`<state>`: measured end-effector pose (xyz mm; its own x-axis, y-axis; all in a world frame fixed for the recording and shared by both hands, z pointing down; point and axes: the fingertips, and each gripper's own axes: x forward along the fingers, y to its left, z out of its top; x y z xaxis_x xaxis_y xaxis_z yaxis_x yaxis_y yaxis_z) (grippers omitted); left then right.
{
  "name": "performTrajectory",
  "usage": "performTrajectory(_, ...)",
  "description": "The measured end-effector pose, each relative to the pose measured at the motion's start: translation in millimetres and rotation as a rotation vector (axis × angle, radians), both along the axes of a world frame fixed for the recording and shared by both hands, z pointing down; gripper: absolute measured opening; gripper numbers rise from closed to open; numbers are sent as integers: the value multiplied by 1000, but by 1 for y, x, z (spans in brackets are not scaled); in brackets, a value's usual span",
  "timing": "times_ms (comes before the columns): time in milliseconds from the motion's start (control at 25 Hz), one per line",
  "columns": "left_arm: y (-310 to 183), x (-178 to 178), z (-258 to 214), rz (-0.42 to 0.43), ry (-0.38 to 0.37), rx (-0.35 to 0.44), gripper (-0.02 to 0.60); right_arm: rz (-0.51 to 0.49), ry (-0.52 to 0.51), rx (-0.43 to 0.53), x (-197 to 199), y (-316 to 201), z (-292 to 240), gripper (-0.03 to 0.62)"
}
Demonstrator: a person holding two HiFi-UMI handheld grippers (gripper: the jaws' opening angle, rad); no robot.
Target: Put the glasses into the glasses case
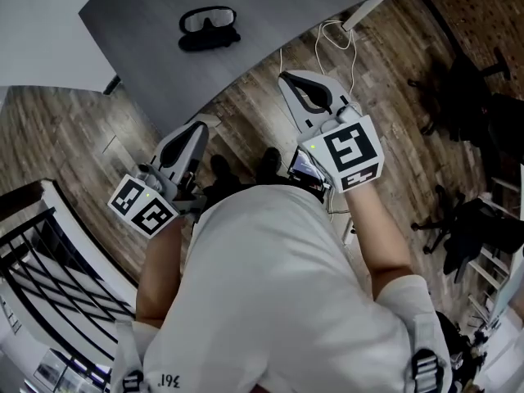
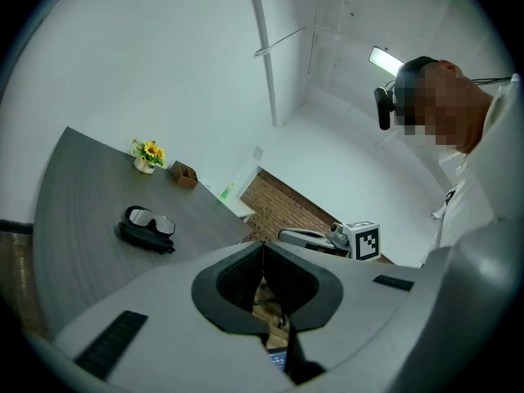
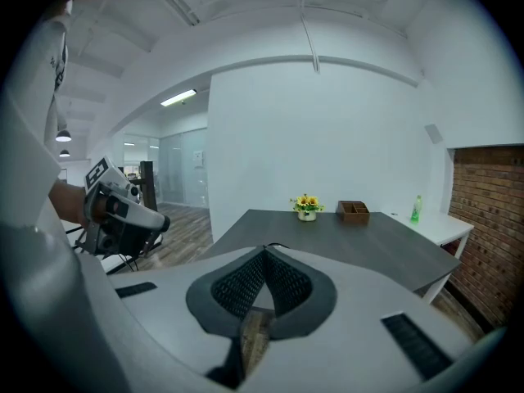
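Glasses (image 1: 208, 18) on glasses case (image 1: 209, 40), well ahead of left gripper (image 1: 202, 126) and right gripper (image 1: 291, 77), both jaws closed, empty

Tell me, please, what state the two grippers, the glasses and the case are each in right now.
left gripper: shut, nothing between the jaws.
right gripper: shut, nothing between the jaws.
glasses: out of the case, lying on the table right against it.
glasses case: on the table, seemingly closed, too small to be sure.

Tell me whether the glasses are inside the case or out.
Out: the glasses lie exposed on the grey table, lenses showing, against a dark lump that is probably the case.
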<state>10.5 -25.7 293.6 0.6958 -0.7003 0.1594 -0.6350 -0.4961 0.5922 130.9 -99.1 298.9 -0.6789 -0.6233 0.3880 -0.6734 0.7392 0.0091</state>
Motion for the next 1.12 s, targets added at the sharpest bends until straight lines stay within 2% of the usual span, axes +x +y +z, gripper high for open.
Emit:
performTrajectory(120,5,-12,-4,17,-10,-2,12,18,-1,-19,-8,10,3,9)
performTrajectory(280,10,-35,-10,24,-6,5,12,48,-64,-57,-21,19,-1,9)
performTrajectory(440,16,-53,-12,35,0,4,12,64,-91,-51,-35,31,-17,9)
performTrajectory(800,17,-69,-15,109,30,0,12,79,-57,-18,-65,46,-37,8)
performTrajectory(1120,14,-88,-12,129,41,1,12,103,-32,-5,-84,37,-36,8)
